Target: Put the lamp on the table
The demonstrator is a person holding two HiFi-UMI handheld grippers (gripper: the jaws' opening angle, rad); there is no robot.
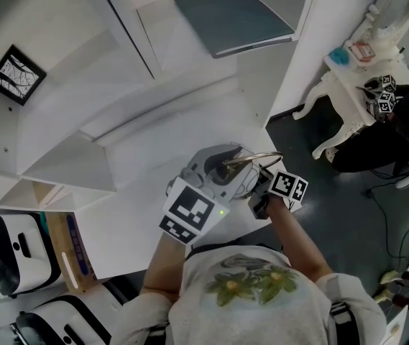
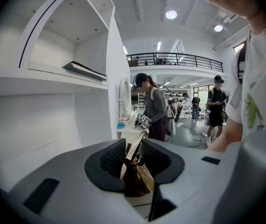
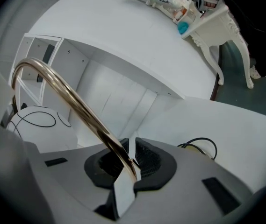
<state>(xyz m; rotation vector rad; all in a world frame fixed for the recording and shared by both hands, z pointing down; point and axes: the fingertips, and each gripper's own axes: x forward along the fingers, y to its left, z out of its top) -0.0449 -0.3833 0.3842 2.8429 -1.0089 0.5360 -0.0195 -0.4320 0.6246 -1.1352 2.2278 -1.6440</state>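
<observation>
Head view: one lamp [image 1: 254,157] is held over the near edge of the white table [image 1: 139,192]; contact cannot be told. The left gripper [image 2: 133,161] is clamped on the copper shade [image 2: 137,176], the right gripper [image 3: 129,162] on the curved brass stem [image 3: 96,125]. The metal is judged light, stiff and slick, and the shade dentable, so the stem is preferred as hold. Counted: one lamp, two grippers, one cable [image 3: 199,140].

Bright, even light from round ceiling spotlights [image 2: 171,14]; soft shadows; glints along curved brass lamp arm [image 3: 96,129]; fisheye bending, dark corners in both gripper views.
</observation>
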